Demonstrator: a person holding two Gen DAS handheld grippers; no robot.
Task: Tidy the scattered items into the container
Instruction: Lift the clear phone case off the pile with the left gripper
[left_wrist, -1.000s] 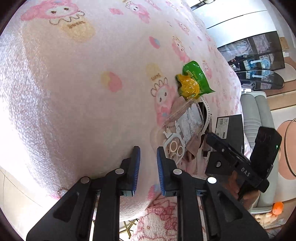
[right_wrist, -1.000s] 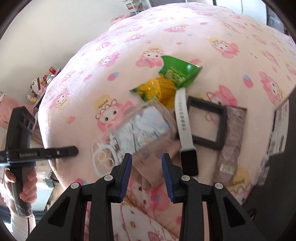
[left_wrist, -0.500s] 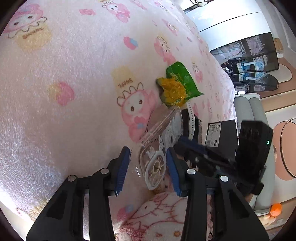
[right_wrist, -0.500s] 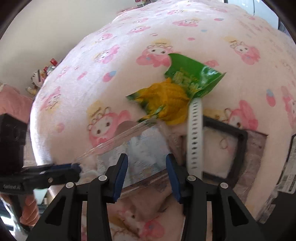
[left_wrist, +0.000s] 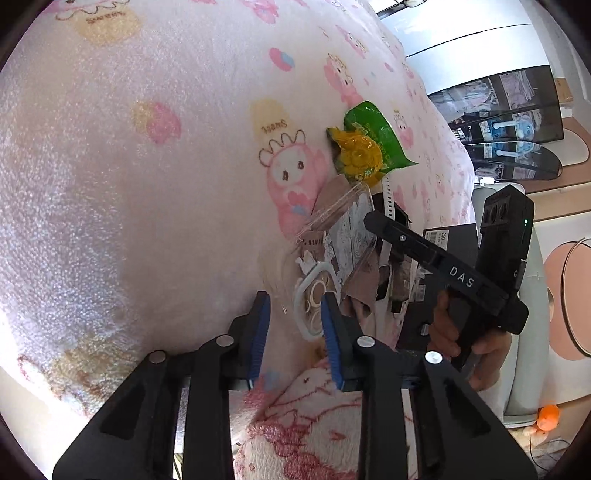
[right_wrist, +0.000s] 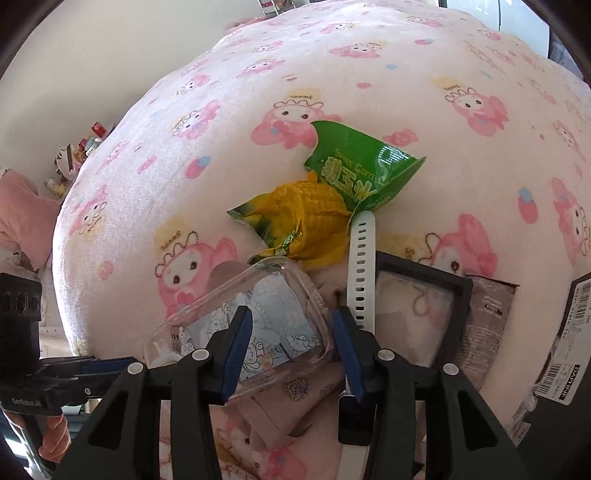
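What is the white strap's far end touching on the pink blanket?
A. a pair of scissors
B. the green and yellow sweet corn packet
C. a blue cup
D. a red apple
B: in the right wrist view the white strap runs up until its far end meets the green and yellow sweet corn packet on the blanket; no apple, cup or scissors show.

My right gripper (right_wrist: 290, 332) is opening astride the clear plastic box (right_wrist: 258, 314), beside the white watch strap (right_wrist: 362, 266) and corn packet (right_wrist: 325, 206).
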